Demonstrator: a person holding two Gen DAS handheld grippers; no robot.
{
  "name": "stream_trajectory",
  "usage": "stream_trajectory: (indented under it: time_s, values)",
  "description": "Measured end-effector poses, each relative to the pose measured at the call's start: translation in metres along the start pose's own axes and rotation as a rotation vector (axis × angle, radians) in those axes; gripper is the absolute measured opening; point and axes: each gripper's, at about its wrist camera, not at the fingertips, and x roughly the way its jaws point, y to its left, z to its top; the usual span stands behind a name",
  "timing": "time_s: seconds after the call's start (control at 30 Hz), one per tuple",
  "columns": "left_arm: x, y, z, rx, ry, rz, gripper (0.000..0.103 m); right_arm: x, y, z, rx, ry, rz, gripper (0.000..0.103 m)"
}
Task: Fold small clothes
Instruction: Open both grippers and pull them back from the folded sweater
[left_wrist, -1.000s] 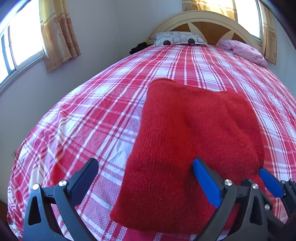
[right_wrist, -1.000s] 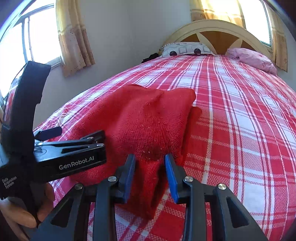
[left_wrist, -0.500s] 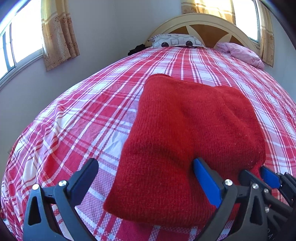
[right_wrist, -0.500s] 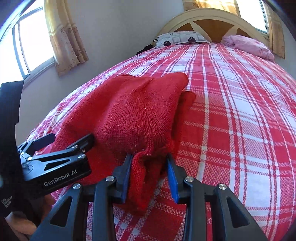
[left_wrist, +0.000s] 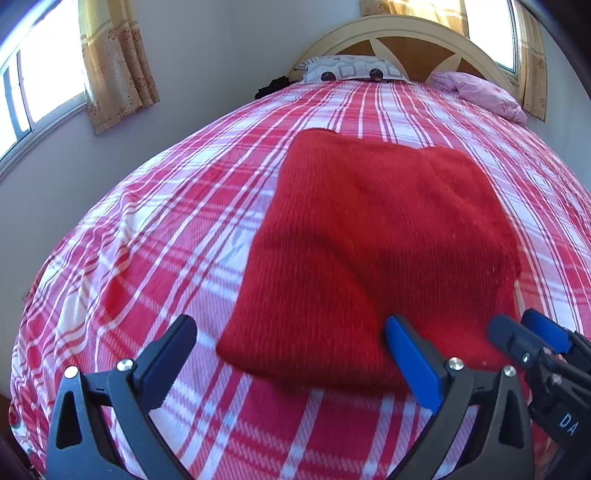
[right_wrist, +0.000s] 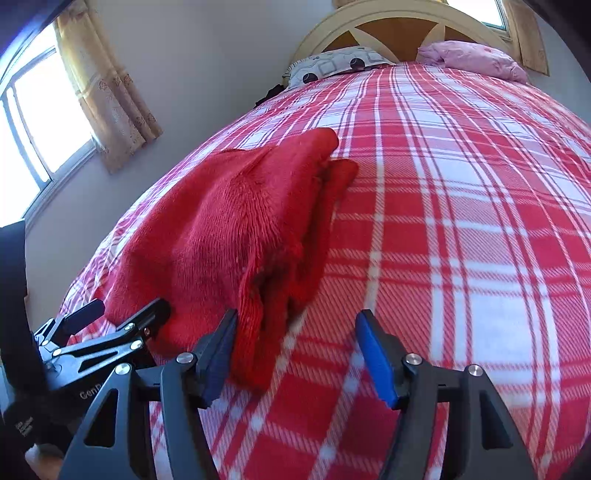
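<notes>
A red knitted sweater (left_wrist: 369, 240) lies folded into a rough rectangle on the checked bedspread (left_wrist: 147, 240). My left gripper (left_wrist: 291, 358) stands wide open just short of the sweater's near edge and holds nothing. The right gripper's blue tips (left_wrist: 535, 343) show at the sweater's near right corner. In the right wrist view the sweater (right_wrist: 229, 221) shows its stacked layers side-on. My right gripper (right_wrist: 295, 354) is opening. The sweater's drooping corner rests against its left finger (right_wrist: 218, 354), and the right pad stands well off it. The left gripper (right_wrist: 110, 325) sits at the sweater's left.
The bed fills both views. A patterned pillow (left_wrist: 347, 68), a pink pillow (left_wrist: 480, 92) and an arched headboard (left_wrist: 406, 37) stand at the far end. A wall with a curtained window (left_wrist: 44, 85) runs along the left side. Bare bedspread (right_wrist: 461, 221) stretches right of the sweater.
The right gripper's jaws have spread apart and let go of the sweater's corner, which they pinched before. Both grippers have drawn back slightly from the sweater. The left gripper stays open.
</notes>
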Motion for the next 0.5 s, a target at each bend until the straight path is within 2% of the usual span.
stream_trajectory:
  time_s: [0.23,0.4,0.5]
  values:
    - [-0.014,0.002,-0.012,-0.004,0.048,-0.003,0.103,-0.021,0.003,-0.019,-0.016,0.026,-0.037,0.068]
    - [-0.029,-0.002,-0.027,0.04,0.038,0.036,0.103,-0.037,0.005,-0.034,-0.037,0.035,-0.083,0.068]
    - [-0.043,0.001,-0.036,0.049,0.021,0.032,0.103,-0.051,0.001,-0.041,-0.003,0.035,-0.085,0.068]
